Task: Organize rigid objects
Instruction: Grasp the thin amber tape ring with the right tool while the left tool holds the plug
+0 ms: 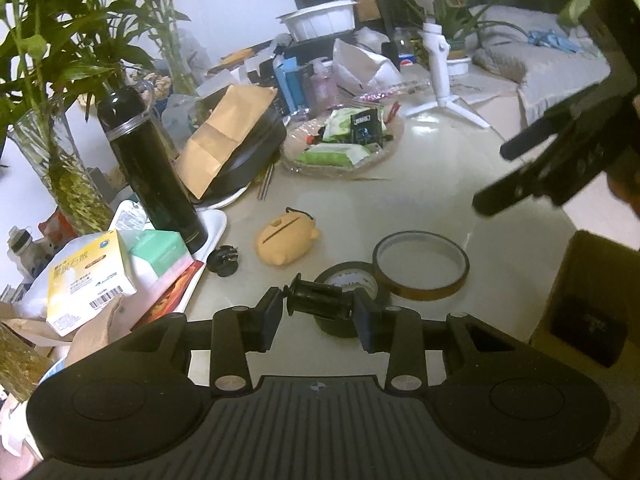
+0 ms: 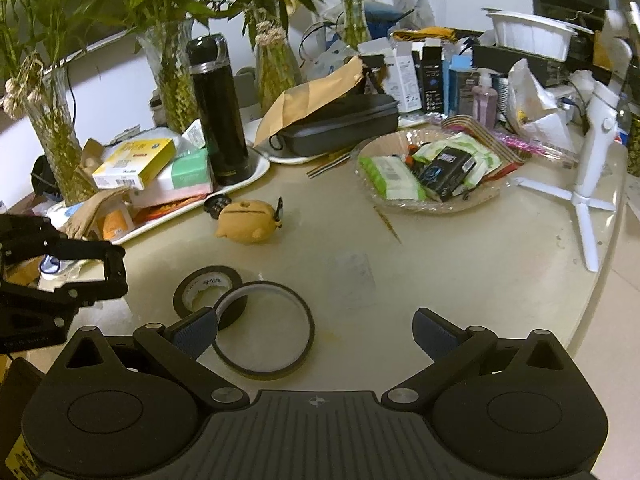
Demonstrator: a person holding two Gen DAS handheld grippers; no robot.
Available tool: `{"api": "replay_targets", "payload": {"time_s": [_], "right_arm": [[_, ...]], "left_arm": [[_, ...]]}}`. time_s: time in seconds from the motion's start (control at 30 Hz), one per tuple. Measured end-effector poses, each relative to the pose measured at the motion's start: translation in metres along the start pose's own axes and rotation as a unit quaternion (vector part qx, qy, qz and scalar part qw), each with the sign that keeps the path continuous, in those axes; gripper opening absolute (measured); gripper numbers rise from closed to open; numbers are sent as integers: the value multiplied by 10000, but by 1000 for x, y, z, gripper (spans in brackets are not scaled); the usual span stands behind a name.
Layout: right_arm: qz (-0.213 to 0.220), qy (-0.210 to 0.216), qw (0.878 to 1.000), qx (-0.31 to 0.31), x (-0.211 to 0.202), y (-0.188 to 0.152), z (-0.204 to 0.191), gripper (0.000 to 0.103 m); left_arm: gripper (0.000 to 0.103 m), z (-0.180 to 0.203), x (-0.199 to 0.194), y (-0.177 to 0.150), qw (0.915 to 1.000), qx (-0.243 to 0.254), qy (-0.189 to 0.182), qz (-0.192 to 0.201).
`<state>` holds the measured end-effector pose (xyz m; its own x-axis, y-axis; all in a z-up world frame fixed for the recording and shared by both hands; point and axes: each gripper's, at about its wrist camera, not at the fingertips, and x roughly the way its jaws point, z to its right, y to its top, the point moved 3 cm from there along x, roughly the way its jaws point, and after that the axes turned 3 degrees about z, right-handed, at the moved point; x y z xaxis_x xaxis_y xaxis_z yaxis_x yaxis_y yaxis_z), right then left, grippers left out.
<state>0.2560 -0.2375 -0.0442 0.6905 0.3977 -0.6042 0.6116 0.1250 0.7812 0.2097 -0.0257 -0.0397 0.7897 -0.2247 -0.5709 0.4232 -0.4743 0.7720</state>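
Clamped between the left gripper's (image 1: 318,308) blue pads, low in the middle of the left wrist view, is a small black cylindrical part (image 1: 316,300), lying crosswise and lifted above the table (image 1: 440,160). Just behind it sit a black tape roll (image 1: 340,280) and an amber tape roll (image 1: 420,264), touching each other. A yellow plush-like case (image 1: 286,240) lies further up, left of centre. The right gripper (image 2: 316,338) at the bottom of the right wrist view stands spread wide with nothing between its fingers, its left pad (image 2: 196,334) over the amber roll's edge.
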Motion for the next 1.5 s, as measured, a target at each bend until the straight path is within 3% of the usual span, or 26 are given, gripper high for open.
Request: {"api": "replay_targets", "payload": {"time_s": [0.13,0.37,0.6,0.8,1.23,1.4,1.5], "right_arm": [[-125,153,9998,-86,11,0,-7,103],[-559,813,9951,-1,33,3,-16,103],[-1155,951,9877,447,65,3,-7,103],[-1432,953,9839,485,83,5,-6,103],[-1697,959,9804,-301,104,9,-26,102],[-1692,864,9807,-455,103,6,-28,89],[-1630,775,9825,-449,101,7,-26,88]], "left_arm": [[38,-3,-3,1,9998,-180,19,44],[38,-10,-3,-2,9994,-333,117,-16],[38,-15,-4,-6,9990,-417,78,-120],[38,-20,-6,-10,9985,-515,66,-160],[38,-27,-10,-17,9980,-586,94,-235],[38,-27,-10,-18,9979,-595,77,-239],[38,-27,-10,-18,9979,-597,51,-242]]}}
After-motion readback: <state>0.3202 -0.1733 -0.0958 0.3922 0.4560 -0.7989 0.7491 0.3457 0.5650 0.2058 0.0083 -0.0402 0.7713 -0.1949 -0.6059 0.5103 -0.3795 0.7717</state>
